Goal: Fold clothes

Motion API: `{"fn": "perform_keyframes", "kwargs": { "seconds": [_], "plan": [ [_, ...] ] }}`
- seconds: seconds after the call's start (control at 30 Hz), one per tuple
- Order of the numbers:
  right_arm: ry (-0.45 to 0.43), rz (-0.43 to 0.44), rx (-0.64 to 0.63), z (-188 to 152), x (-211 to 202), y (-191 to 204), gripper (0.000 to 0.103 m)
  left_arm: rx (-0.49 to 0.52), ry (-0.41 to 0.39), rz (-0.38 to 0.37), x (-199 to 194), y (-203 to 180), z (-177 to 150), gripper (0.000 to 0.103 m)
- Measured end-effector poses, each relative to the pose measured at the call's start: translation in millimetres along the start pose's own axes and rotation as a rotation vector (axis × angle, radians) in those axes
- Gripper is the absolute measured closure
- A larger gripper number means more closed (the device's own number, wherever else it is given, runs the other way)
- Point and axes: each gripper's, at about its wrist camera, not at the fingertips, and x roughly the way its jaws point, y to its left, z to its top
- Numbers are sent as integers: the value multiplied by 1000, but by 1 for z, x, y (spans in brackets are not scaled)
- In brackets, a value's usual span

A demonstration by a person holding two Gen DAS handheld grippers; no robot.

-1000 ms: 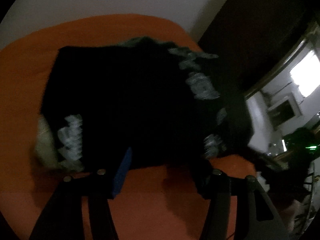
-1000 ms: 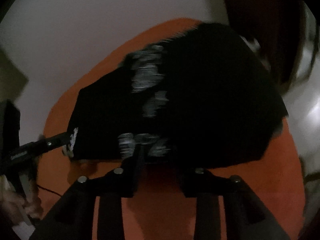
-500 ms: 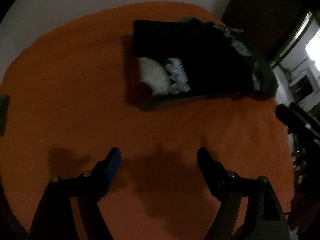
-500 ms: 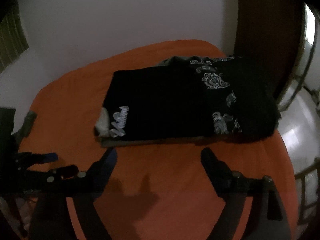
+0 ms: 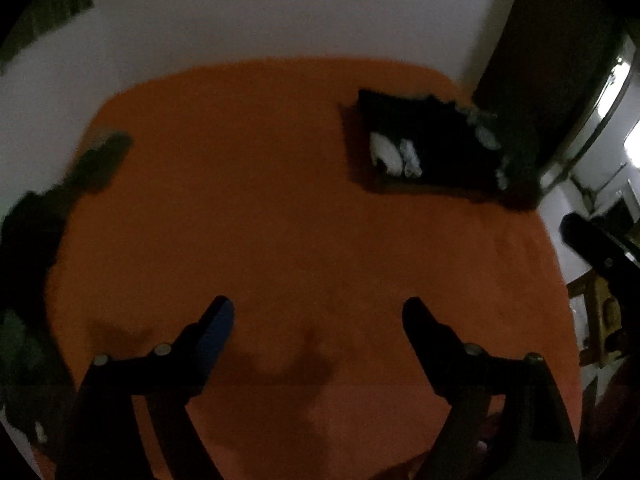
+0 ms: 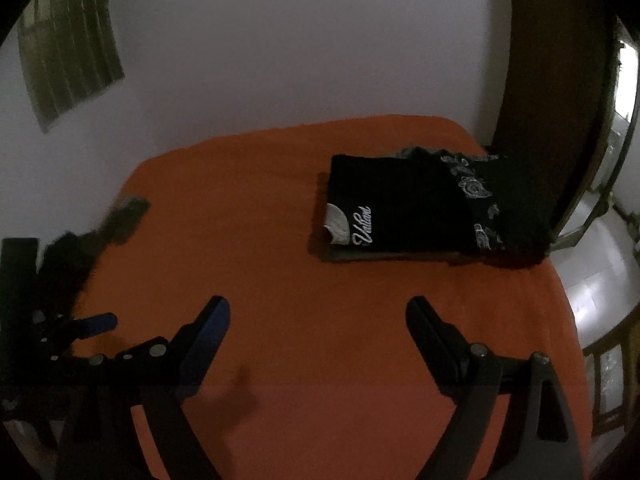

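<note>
left view: dark clothing pile (image 5: 36,232) blurred, cut off at left edge | folded black shirts (image 5: 436,152) smeared, prints unreadable | right view: garment beneath stack (image 6: 392,257) mostly hidden

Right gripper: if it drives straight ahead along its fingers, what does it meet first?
Probably the orange cloth: right gripper is open, nothing between the fingers. The folded black shirt sits further on, right of that line; depth unclear.

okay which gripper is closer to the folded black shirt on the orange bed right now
Right, probably, though not by much. The right gripper hovers open over the orange bed, short of the folded black shirt. The left gripper, also open, sits farther left, with the shirt smaller in its view.
</note>
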Motion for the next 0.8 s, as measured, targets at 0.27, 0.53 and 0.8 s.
{"fn": "perform_keyframes", "kwargs": {
  "seconds": [0.27, 0.53, 0.8],
  "plan": [
    [-135, 9, 34, -40, -145, 7, 7, -70, -207, -92, -127, -7, -54, 16],
    [-151, -109, 63, -67, -166, -10, 0, -182, -213, 120, -126, 5, -82, 16],
    [-190, 47, 77, -82, -112, 19, 0, -173, -105, 184, -79, 17, -110, 16]
  ]
}}
